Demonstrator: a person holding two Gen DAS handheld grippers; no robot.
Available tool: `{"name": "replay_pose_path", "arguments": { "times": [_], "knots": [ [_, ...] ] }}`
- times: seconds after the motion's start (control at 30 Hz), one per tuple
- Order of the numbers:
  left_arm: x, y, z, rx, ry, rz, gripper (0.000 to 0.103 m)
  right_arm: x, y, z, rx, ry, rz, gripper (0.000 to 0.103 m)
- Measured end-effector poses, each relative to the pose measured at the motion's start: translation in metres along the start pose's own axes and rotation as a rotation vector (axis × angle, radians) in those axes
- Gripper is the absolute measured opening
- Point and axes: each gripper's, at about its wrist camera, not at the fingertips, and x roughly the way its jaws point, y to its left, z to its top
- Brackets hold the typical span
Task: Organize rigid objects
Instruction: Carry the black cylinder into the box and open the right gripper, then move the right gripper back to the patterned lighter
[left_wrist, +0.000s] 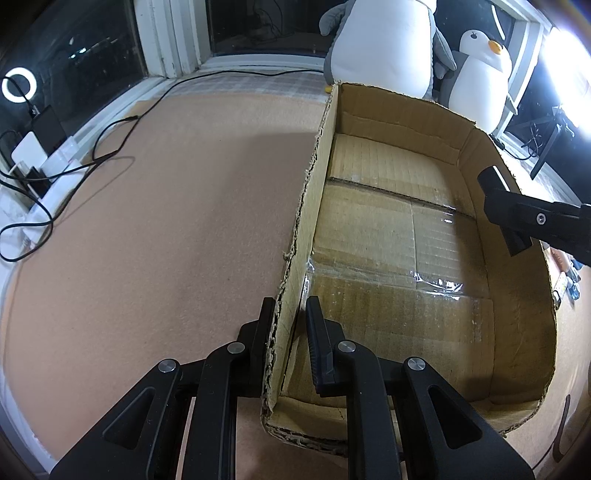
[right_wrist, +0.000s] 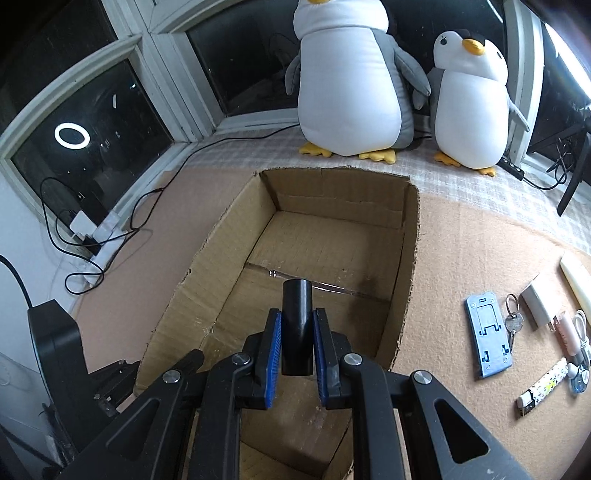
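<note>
An open, empty cardboard box (left_wrist: 509, 258) (right_wrist: 408, 236) lies on the tan mat. My left gripper (left_wrist: 290, 317) is shut on the box's left wall (left_wrist: 314, 177) near its front corner, one finger outside and one inside. My right gripper (right_wrist: 297, 325) is shut on a black cylinder (right_wrist: 296, 317) and holds it above the inside of the box. In the left wrist view the right gripper (left_wrist: 506, 218) reaches in over the box's right wall with the cylinder's end (left_wrist: 491, 177) pointing up.
Small items lie on the mat right of the box: a blue phone stand (right_wrist: 487, 332), keys (right_wrist: 513, 321), a white charger (right_wrist: 539, 302), a patterned lighter (right_wrist: 543, 387). Two penguin plushes (right_wrist: 351, 81) stand behind. Cables and a power strip (right_wrist: 99, 236) lie at left.
</note>
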Motion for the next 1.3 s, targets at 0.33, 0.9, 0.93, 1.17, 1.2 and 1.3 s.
{"name": "replay_pose_path", "arguments": {
  "times": [0.33,0.9,0.93,1.17,1.2,1.3],
  "knots": [
    [0.000,0.001,-0.001,0.000,-0.001,-0.001,0.015,-0.002,0.006,0.000,-0.042,-0.021,-0.008,0.066],
    [0.001,0.001,0.000,0.002,-0.002,0.000,0.015,-0.037,-0.017,-0.002,-0.013,-0.060,0.024,0.066],
    [0.001,0.002,0.000,0.002,-0.002,0.001,0.015,-0.042,-0.021,-0.004,-0.010,-0.068,0.027,0.066],
    [0.001,0.002,0.000,0.003,-0.004,0.001,0.015,-0.077,-0.076,-0.022,0.057,-0.106,0.038,0.066],
    [0.001,0.003,0.000,0.003,-0.004,0.002,0.015,-0.082,-0.084,-0.025,0.066,-0.111,0.036,0.066],
    [0.001,0.003,-0.001,0.003,-0.004,0.003,0.015,-0.095,-0.115,-0.037,0.085,-0.124,0.015,0.066]
  ]
}}
